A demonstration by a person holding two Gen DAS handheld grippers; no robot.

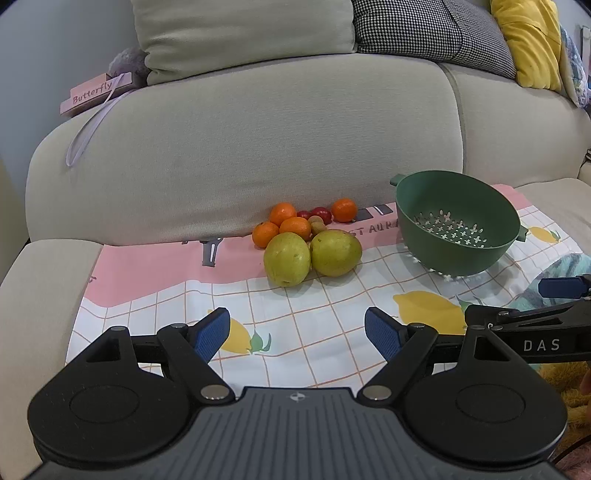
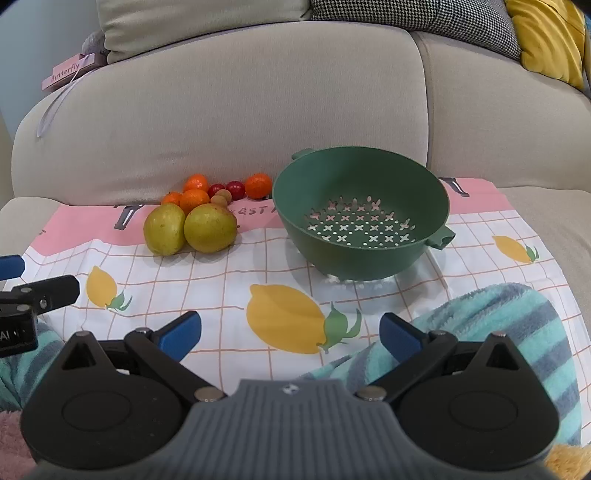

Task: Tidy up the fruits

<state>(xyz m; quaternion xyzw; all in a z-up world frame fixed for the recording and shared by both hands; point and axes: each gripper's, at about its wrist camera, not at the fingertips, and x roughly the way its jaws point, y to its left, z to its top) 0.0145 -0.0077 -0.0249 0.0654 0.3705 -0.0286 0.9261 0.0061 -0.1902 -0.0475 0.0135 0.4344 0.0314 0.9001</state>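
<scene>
Two yellow-green pears (image 1: 312,256) (image 2: 190,228) lie side by side on a lemon-print cloth (image 1: 295,325) (image 2: 229,280). Behind them, against the sofa back, sit several small oranges (image 1: 293,221) (image 2: 194,195) and a few small red fruits (image 1: 317,213) (image 2: 231,189). An empty green colander (image 1: 456,221) (image 2: 364,210) stands to their right. My left gripper (image 1: 297,334) is open, well short of the pears. My right gripper (image 2: 290,336) is open too, low over the cloth in front of the colander. Neither holds anything.
The cloth lies on a beige sofa seat (image 2: 546,206) with the backrest (image 1: 258,140) just behind the fruit. A teal striped towel (image 2: 517,332) lies at the front right. A pink "Butterfly" box (image 1: 94,92) rests on the backrest's left top. Cushions (image 1: 436,29) line the back.
</scene>
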